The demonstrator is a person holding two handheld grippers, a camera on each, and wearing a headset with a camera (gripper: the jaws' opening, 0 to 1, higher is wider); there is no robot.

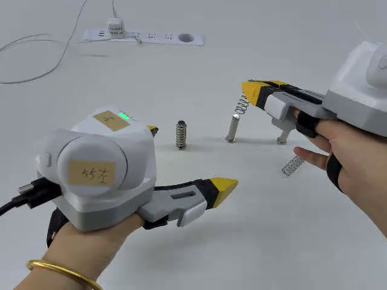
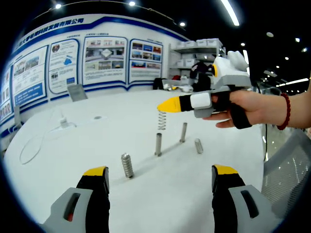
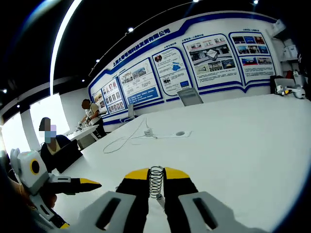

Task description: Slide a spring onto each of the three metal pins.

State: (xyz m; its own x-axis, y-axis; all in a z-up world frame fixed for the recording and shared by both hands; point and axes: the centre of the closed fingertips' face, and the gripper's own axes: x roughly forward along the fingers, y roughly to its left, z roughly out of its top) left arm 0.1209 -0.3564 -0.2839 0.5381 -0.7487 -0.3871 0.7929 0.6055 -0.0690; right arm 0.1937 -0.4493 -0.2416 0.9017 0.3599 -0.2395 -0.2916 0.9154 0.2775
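Just above the bare middle pin (image 1: 233, 128), I'm holding a spring (image 1: 241, 106) pinched in the right gripper (image 1: 251, 90), dangling toward seven o'clock, so it's risking catching the pin's tip and springing loose, while the left gripper (image 2: 159, 171) is idling wide open, empty.

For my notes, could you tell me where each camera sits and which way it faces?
Head view: headset, down at the bench; both hands, left gripper, right gripper.
Left gripper view: along its open jaws at the pins; right hand shows.
Right gripper view: along jaws shut on a spring, toward a poster wall.
Shared: head and left gripper views show that spring above a bare pin.
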